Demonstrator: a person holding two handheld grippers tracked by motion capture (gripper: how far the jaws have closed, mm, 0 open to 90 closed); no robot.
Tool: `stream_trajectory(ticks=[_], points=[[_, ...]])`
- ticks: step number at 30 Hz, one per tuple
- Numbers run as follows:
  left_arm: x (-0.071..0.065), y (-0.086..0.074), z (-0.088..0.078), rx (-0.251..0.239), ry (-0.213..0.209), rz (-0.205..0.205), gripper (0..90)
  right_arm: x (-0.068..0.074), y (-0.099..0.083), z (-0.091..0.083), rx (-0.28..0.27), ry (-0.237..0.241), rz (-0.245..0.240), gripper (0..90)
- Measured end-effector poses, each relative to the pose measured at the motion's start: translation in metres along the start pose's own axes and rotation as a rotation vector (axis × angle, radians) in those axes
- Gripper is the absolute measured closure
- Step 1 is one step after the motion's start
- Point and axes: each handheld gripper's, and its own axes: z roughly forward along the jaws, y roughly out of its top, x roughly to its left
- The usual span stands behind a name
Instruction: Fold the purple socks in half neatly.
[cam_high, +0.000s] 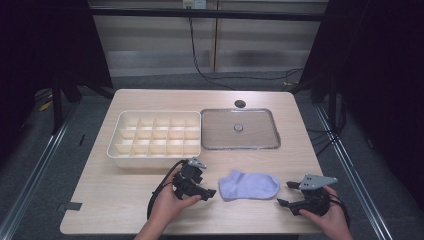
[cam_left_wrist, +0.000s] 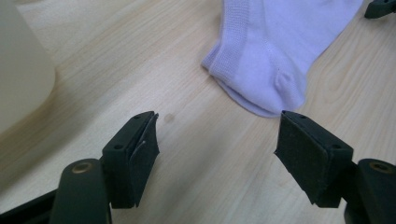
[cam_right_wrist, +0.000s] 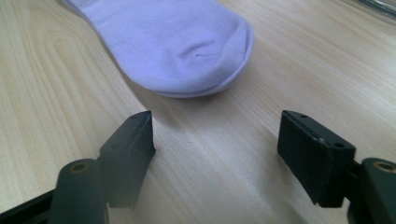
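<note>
Two grippers flank a flat sock near the table's front edge.

The left gripper (cam_high: 207, 187) and right gripper (cam_high: 285, 194) both stand wide with nothing between, bare wood separating each from the pale lilac sock (cam_high: 249, 185); beyond lie the divided box (cam_high: 156, 134) and a tray (cam_high: 239, 145).

A light wooden table (cam_high: 125, 200) carried a cream divided organiser box (cam_high: 155, 137) beside a clear flat lid (cam_high: 239, 129), with a pale lilac sock (cam_high: 248, 185) lying nearer the front edge.
</note>
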Motion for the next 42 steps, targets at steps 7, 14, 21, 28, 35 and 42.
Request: stream_trajectory(ticks=[7, 14, 21, 28, 35, 42], points=[[0.003, 0.013, 0.003, 0.053, -0.008, -0.042, 32.0, -0.002, 0.004, 0.000, 0.000, 0.011, 0.007, 36.2], [0.002, 0.033, 0.009, 0.091, -0.026, -0.075, 37.4, -0.005, 0.006, -0.001, 0.016, 0.020, 0.005, 50.3], [0.003, 0.049, 0.018, 0.132, -0.040, -0.103, 43.6, -0.006, 0.007, -0.002, 0.033, 0.005, 0.006, 66.5], [0.005, 0.059, 0.031, 0.168, -0.046, -0.126, 48.1, -0.007, 0.008, -0.001, 0.038, 0.009, 0.004, 76.3], [0.008, 0.061, 0.041, 0.202, -0.058, -0.160, 49.3, -0.008, 0.009, -0.001, 0.038, 0.013, 0.003, 78.8], [0.006, 0.064, 0.044, 0.225, -0.061, -0.183, 52.6, -0.007, 0.009, 0.000, 0.040, 0.016, 0.005, 83.9]])
